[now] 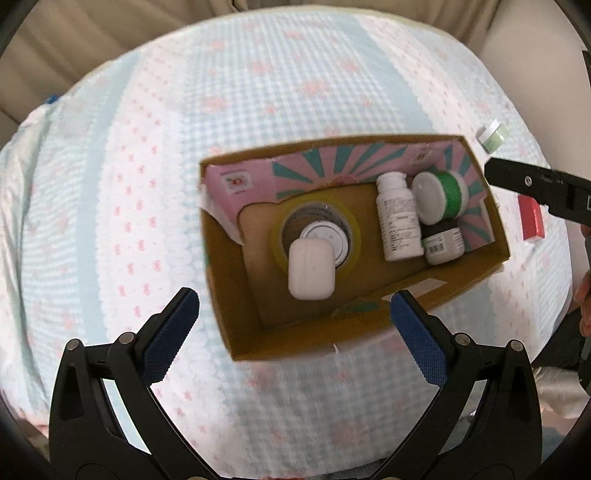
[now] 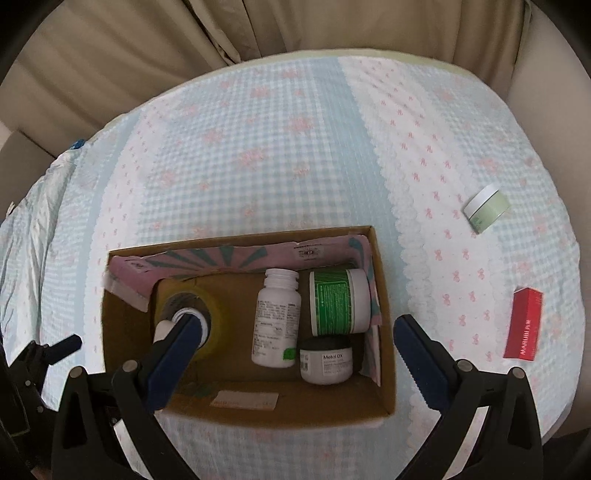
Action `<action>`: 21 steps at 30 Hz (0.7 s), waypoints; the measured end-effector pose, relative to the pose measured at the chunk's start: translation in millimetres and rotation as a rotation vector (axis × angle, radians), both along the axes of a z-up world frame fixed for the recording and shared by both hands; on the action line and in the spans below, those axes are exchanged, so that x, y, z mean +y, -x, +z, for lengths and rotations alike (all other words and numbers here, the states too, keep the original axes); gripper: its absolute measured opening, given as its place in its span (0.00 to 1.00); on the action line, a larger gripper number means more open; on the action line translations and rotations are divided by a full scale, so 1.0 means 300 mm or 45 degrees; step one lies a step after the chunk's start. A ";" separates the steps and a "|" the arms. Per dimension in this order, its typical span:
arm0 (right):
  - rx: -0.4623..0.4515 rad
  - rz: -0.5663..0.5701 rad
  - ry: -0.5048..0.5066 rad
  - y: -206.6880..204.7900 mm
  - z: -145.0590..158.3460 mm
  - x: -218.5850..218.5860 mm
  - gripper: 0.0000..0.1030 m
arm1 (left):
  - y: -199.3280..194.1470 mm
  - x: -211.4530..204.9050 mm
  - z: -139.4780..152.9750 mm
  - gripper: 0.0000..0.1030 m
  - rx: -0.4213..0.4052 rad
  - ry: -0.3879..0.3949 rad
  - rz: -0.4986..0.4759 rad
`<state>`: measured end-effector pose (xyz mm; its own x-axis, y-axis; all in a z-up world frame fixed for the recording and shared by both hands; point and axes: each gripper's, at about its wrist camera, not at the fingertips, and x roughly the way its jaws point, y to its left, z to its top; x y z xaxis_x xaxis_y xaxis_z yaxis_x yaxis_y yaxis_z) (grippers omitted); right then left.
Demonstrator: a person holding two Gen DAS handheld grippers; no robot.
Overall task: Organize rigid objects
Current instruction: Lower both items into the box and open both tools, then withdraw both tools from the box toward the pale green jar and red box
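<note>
An open cardboard box (image 1: 229, 288) (image 2: 125, 343) stands on the bed. Inside lie a white earbud case (image 1: 311, 268) on a tape roll (image 1: 352, 236) (image 2: 216, 306), a white pill bottle (image 1: 399, 218) (image 2: 277, 317), a green-labelled jar (image 1: 441, 197) (image 2: 338, 301) and a small dark-lidded jar (image 1: 443, 243) (image 2: 325, 362). My left gripper (image 1: 295, 312) is open and empty above the box's near edge. My right gripper (image 2: 293, 332) is open and empty over the box. Outside the box lie a pale green jar (image 1: 493, 136) (image 2: 485, 208) and a red carton (image 1: 531, 218) (image 2: 524, 323).
The bed has a blue and white checked cover (image 1: 258, 92) (image 2: 258, 147) with pink bows. Beige curtains (image 2: 184, 33) hang behind it. The right gripper's black body (image 1: 535, 188) shows past the box's right end; the left gripper's body (image 2: 33, 362) shows at far left.
</note>
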<state>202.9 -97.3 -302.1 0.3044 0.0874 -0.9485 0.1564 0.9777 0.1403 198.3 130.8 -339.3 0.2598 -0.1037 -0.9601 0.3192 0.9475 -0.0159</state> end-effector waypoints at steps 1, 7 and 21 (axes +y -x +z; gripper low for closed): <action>-0.001 0.002 0.000 0.010 0.021 0.001 1.00 | 0.013 0.008 0.027 1.00 -0.018 -0.002 0.004; -0.035 -0.003 0.020 0.092 0.157 -0.013 1.00 | 0.062 -0.018 0.169 1.00 -0.087 -0.044 0.027; -0.049 -0.136 0.132 0.256 0.342 -0.317 1.00 | 0.059 -0.372 0.435 1.00 -0.260 -0.014 -0.109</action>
<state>126.1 -192.6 -199.4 0.3429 -0.0452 -0.9383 0.2571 0.9652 0.0475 180.7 19.1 -208.7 0.4398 -0.1236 -0.8895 0.3941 0.9166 0.0675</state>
